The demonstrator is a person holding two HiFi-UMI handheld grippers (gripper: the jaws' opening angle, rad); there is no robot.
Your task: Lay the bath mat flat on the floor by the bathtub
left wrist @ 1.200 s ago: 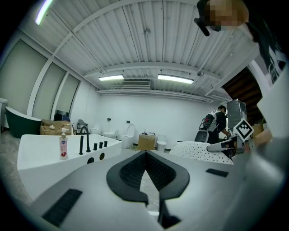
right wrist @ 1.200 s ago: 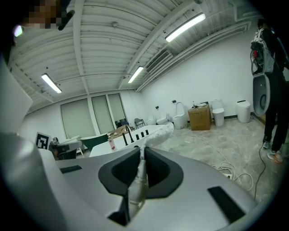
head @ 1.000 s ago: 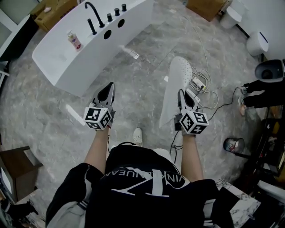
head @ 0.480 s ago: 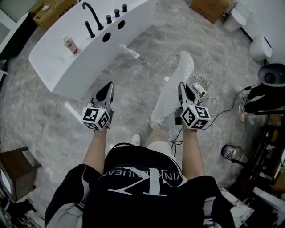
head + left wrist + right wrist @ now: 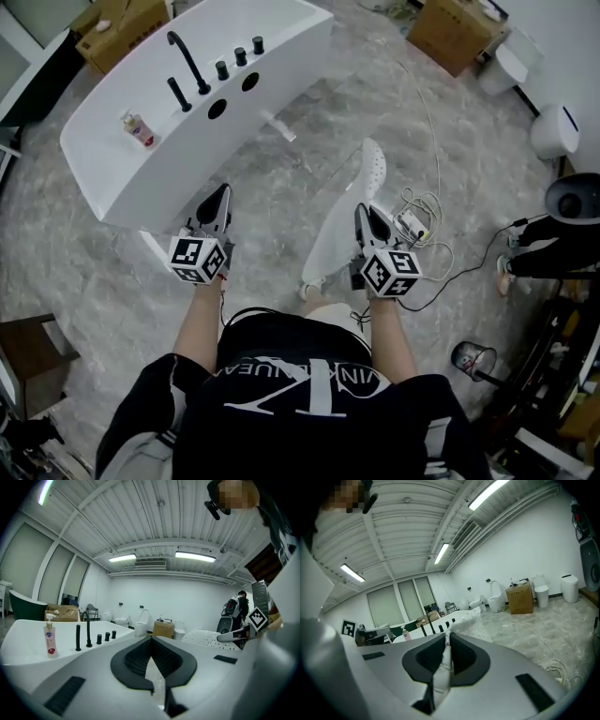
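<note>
while the right gripper is held out over the grey marbled floor, its jaws are pressed together on an edge of the white bath mat; the right gripper view shows a fold of the white material pinched between the dark pads and running on past the tips. in the head view the mat is a long, perforated sheet, bowed rather than flat. its far rounded end reaches ahead of the right gripper and its near end drops back toward the person's feet. whether any part of it touches the floor cannot be told. it lies to the right of the white bathtub, apart from the tub's wall.

the left gripper is held just in front of the tub's near side. in its own view the jaws meet at the tips with only a thin sliver of floor showing between them, and they grip nothing. on the tub's rim stand a black faucet and a small bottle. a tangle of white cable lies on the floor just right of the right gripper, and a cardboard box sits further off.
</note>
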